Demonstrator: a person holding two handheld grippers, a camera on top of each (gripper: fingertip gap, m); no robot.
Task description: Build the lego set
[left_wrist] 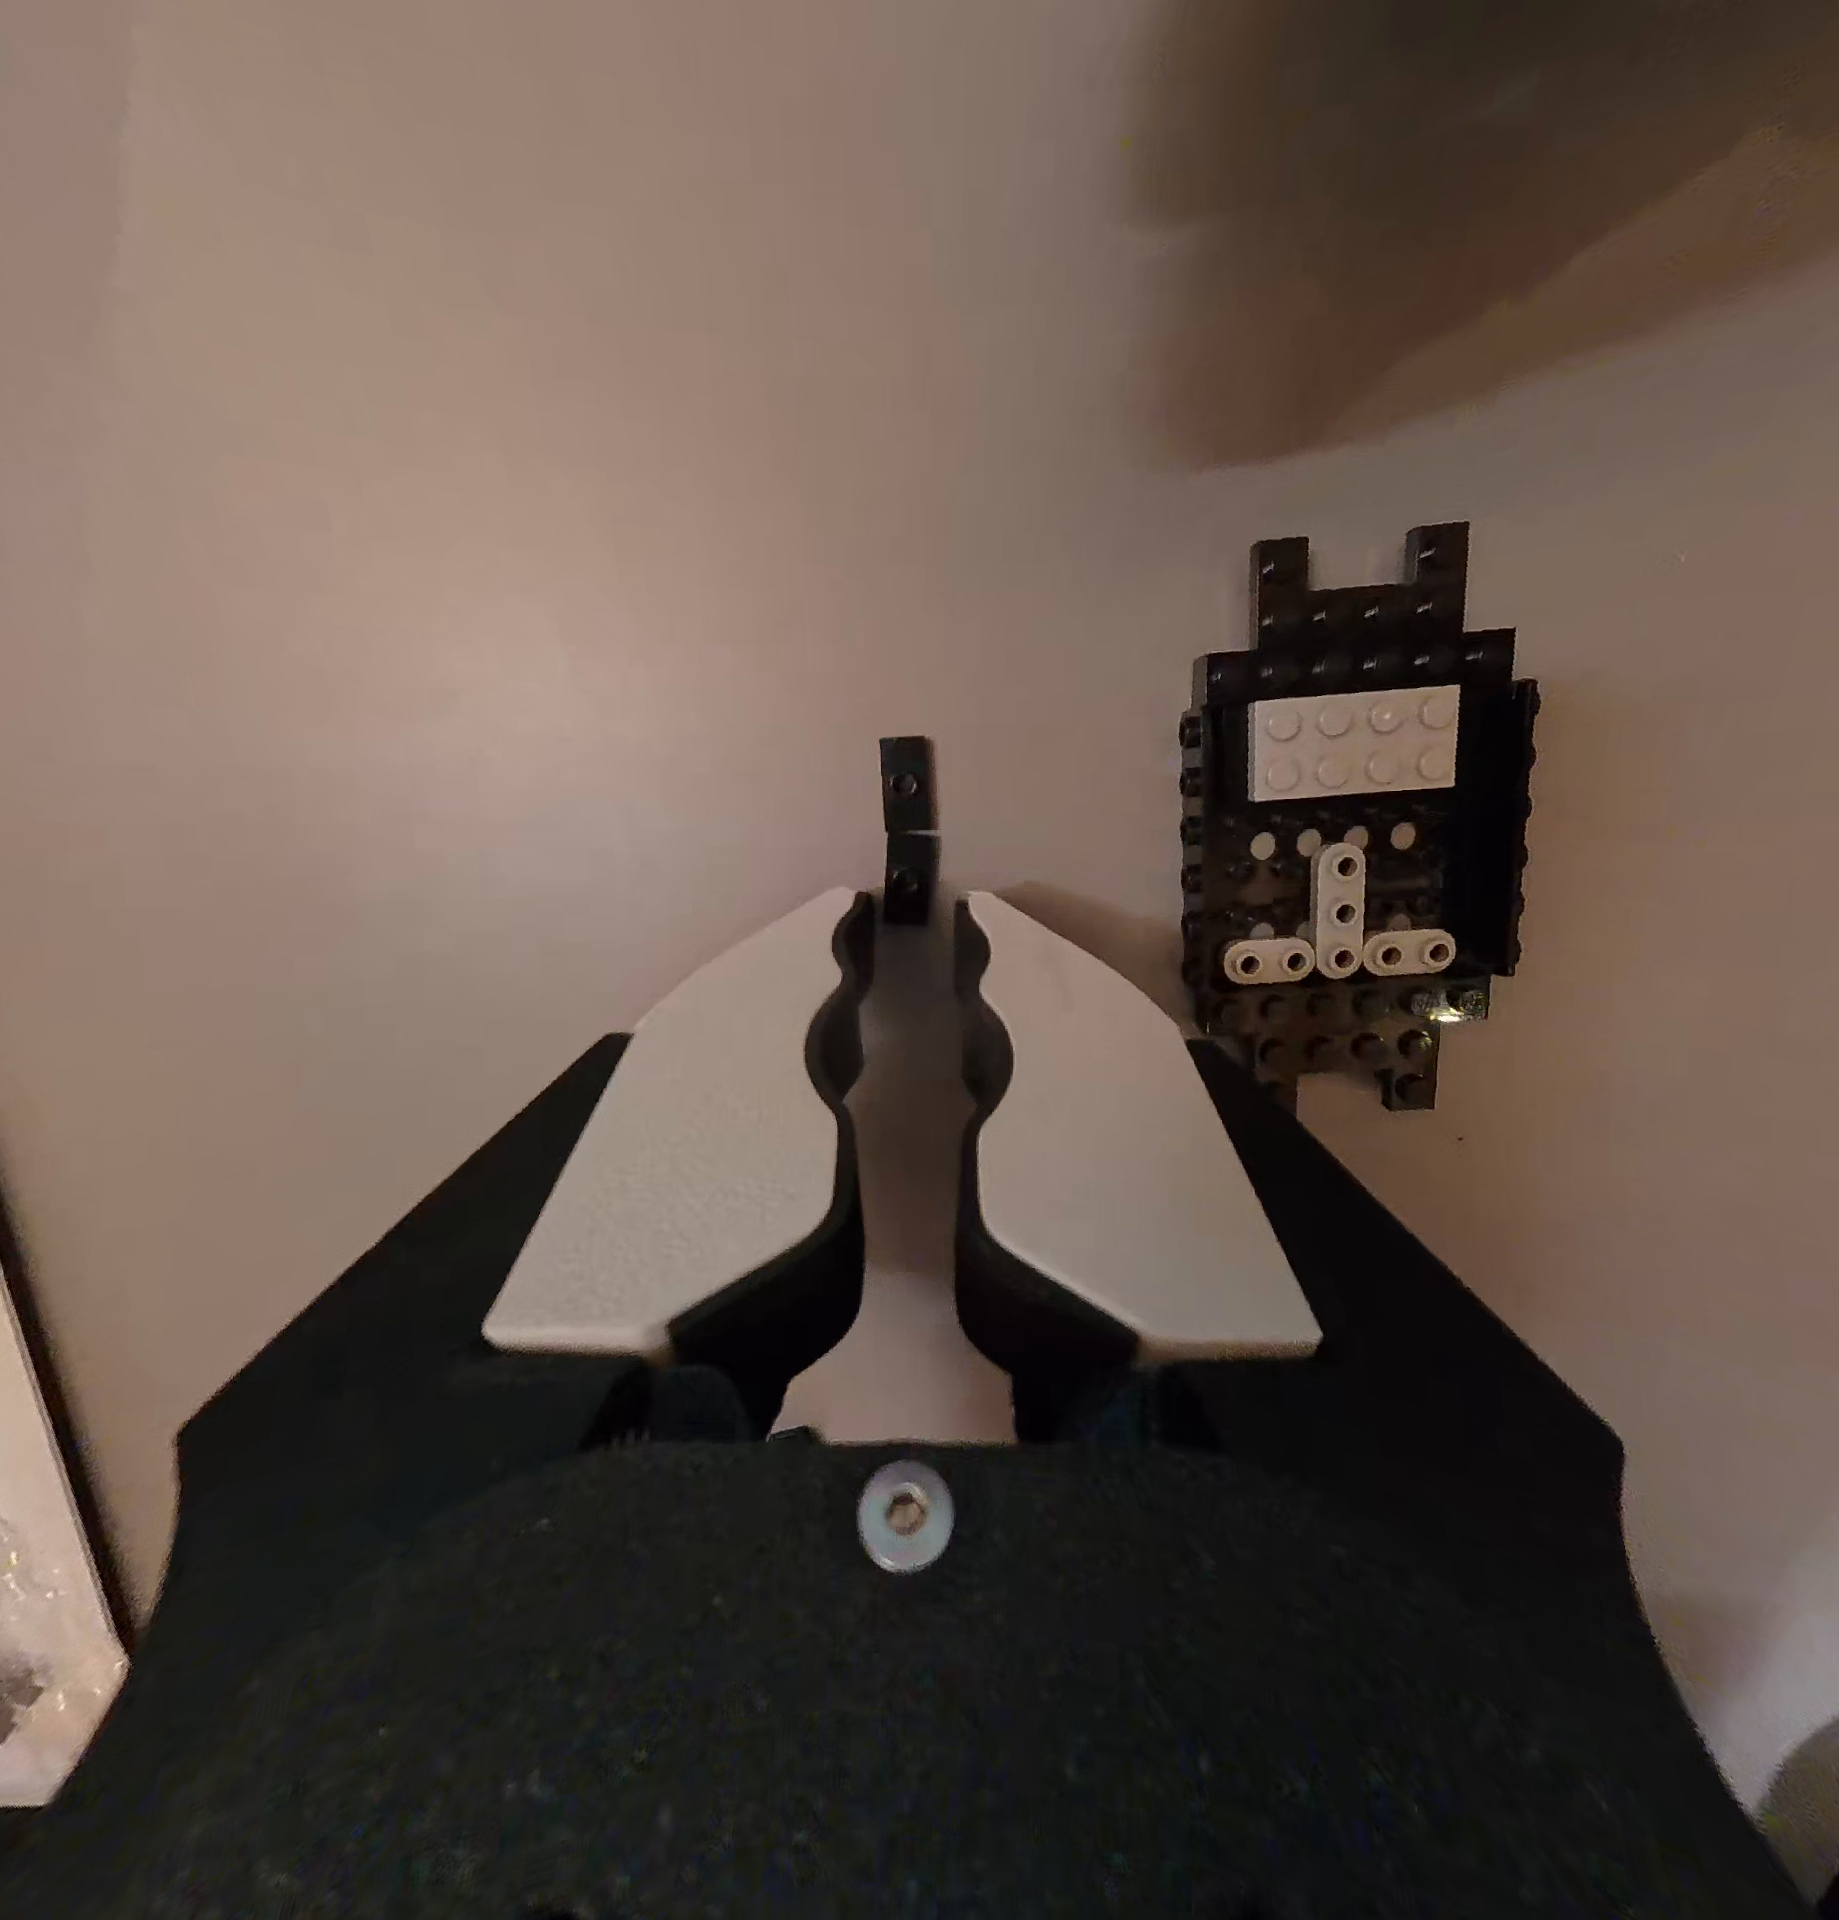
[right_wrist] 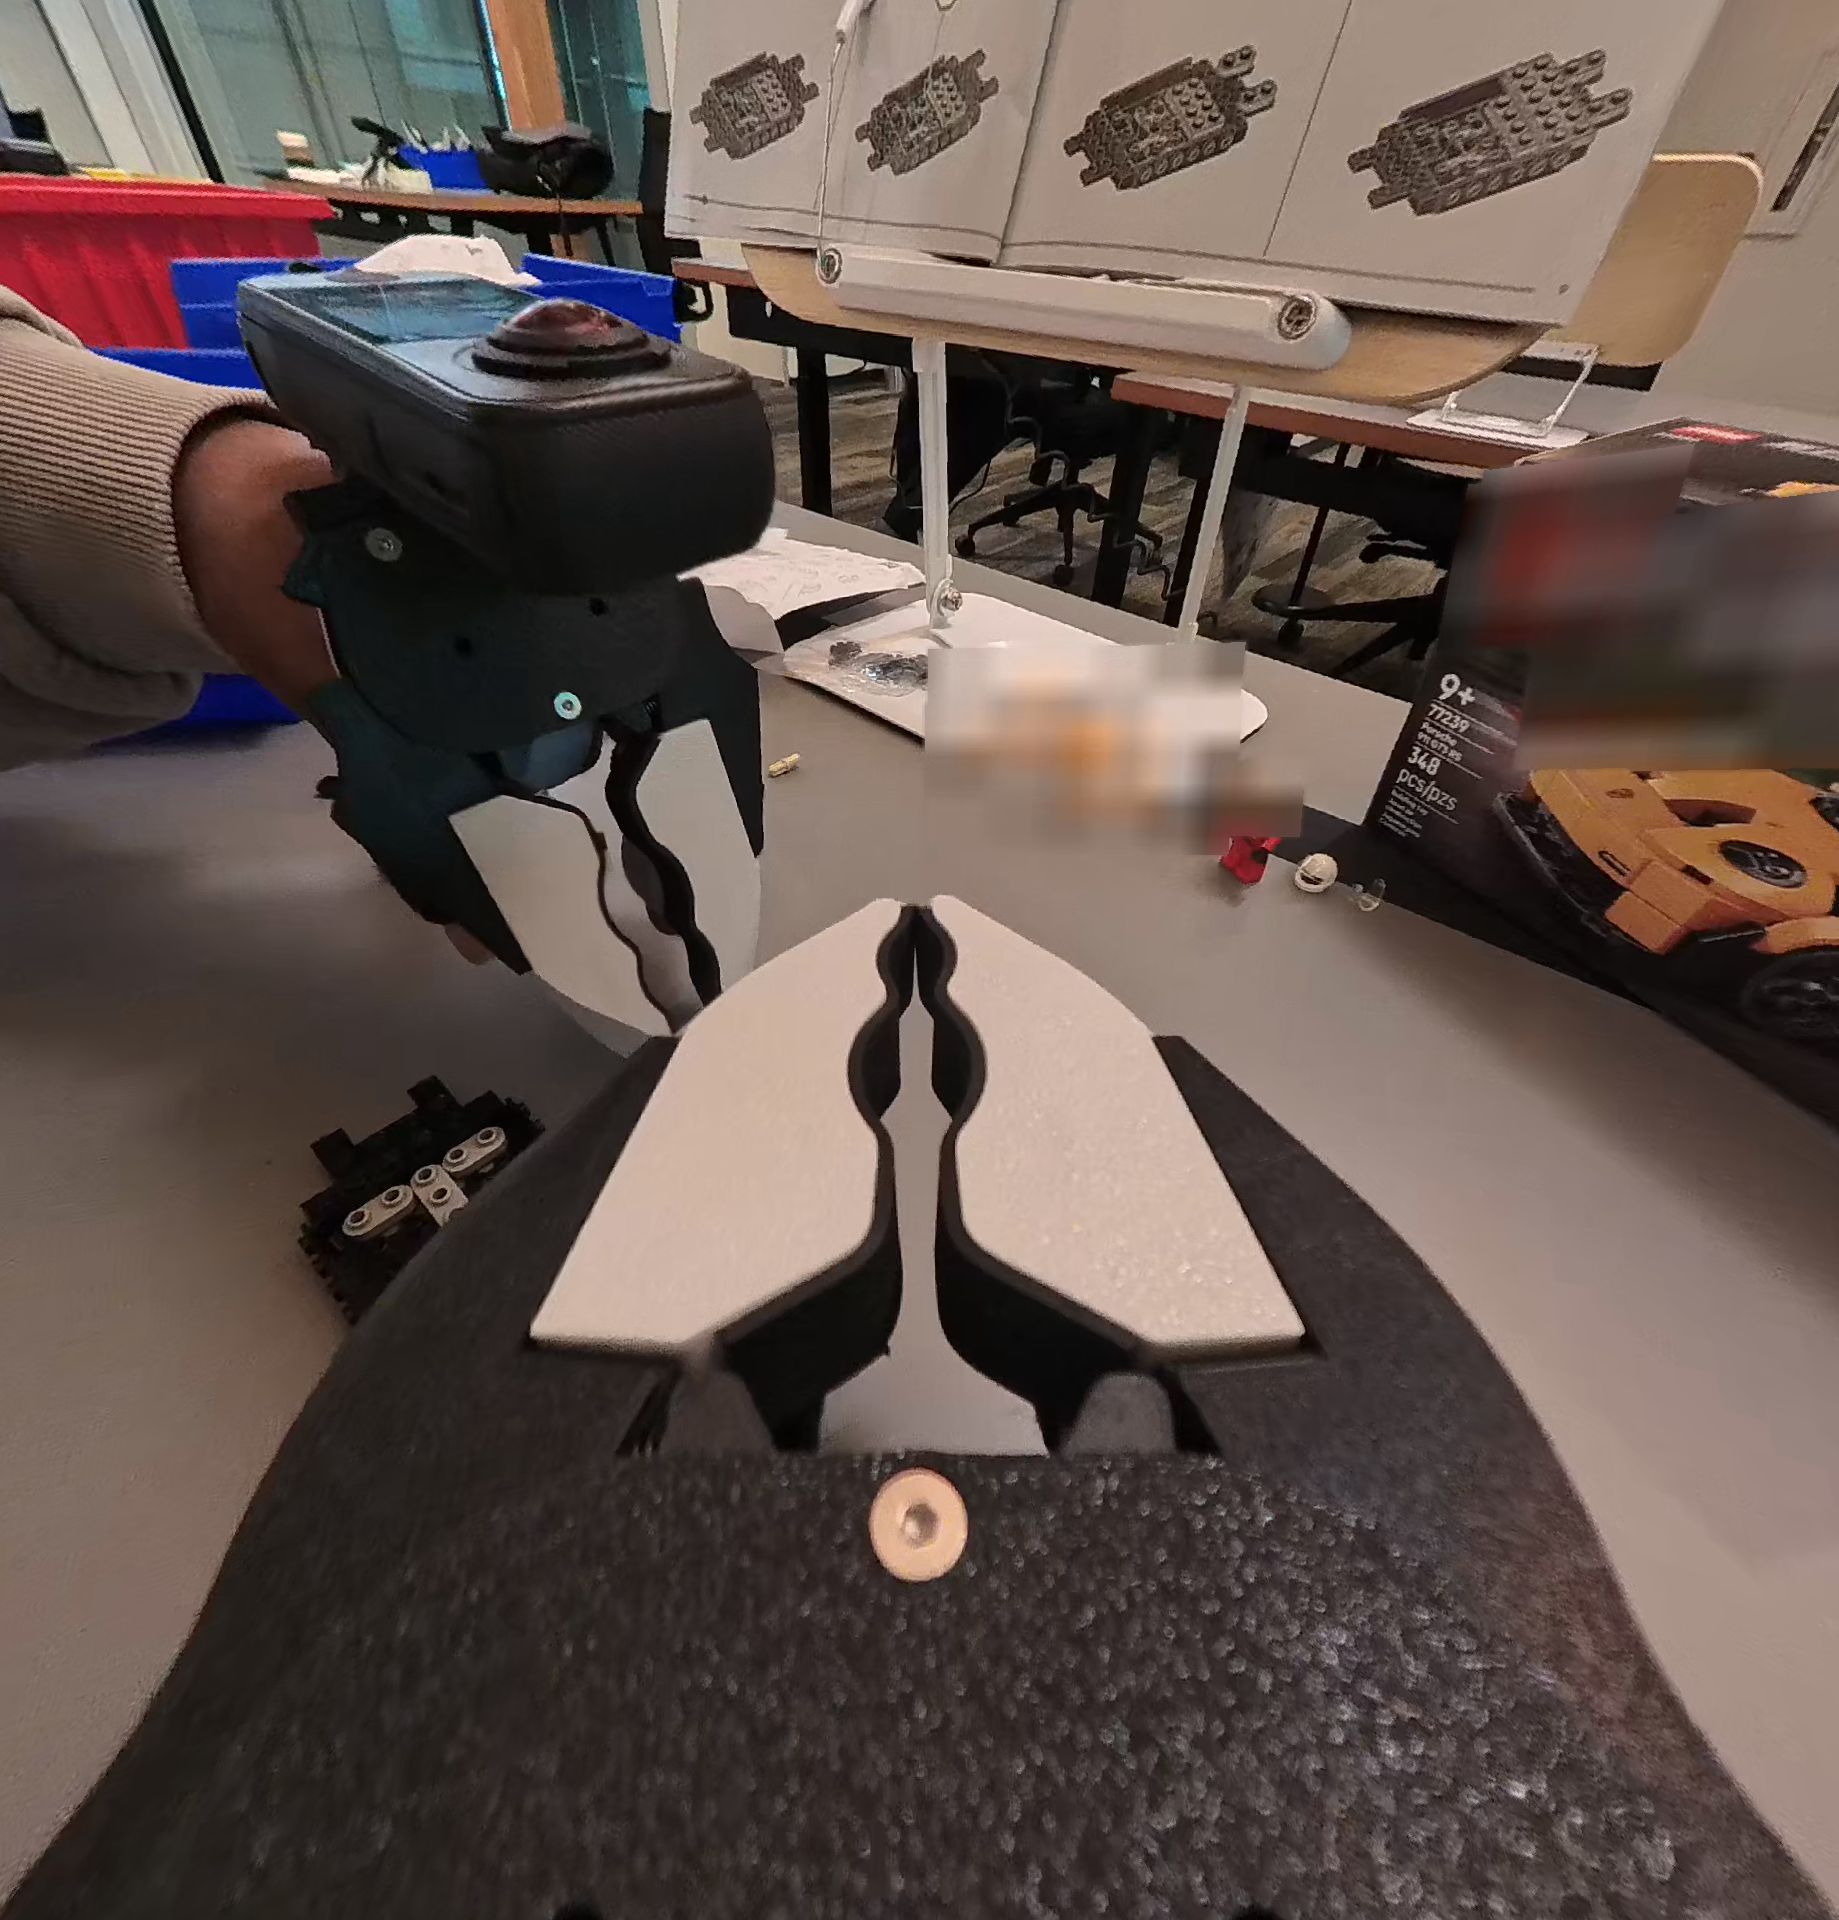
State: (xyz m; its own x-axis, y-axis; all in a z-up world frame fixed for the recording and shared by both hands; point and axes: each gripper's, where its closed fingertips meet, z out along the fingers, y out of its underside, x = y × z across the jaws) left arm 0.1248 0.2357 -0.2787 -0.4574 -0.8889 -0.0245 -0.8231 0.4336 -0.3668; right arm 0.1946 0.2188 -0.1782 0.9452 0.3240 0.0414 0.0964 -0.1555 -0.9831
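A black Lego chassis (left_wrist: 1351, 1029) lies flat on the grey table, to the right of my left gripper. It carries a white 2x4 plate (left_wrist: 1356, 743) and small light-grey plates (left_wrist: 1341, 925) set in a T. It also shows in the right wrist view (right_wrist: 416, 1184), low on the left, partly hidden. My left gripper (left_wrist: 917, 904) points down at the table, shut on a small black piece (left_wrist: 908, 821) that sticks out beyond its tips. My right gripper (right_wrist: 913, 912) is shut and empty, held above the table. The left gripper (right_wrist: 624, 883) is close on its left, its tips hidden.
An open instruction booklet (right_wrist: 1102, 125) stands on a white stand at the back. The set's box (right_wrist: 1673, 883) lies at the right. A red piece (right_wrist: 1247, 854) and a white helmet (right_wrist: 1315, 873) lie near it. A parts bag (right_wrist: 873, 665) lies behind; another bag (left_wrist: 1, 1662) shows at left. The tips of one gripper are about 12 cm away from the tips of the other.
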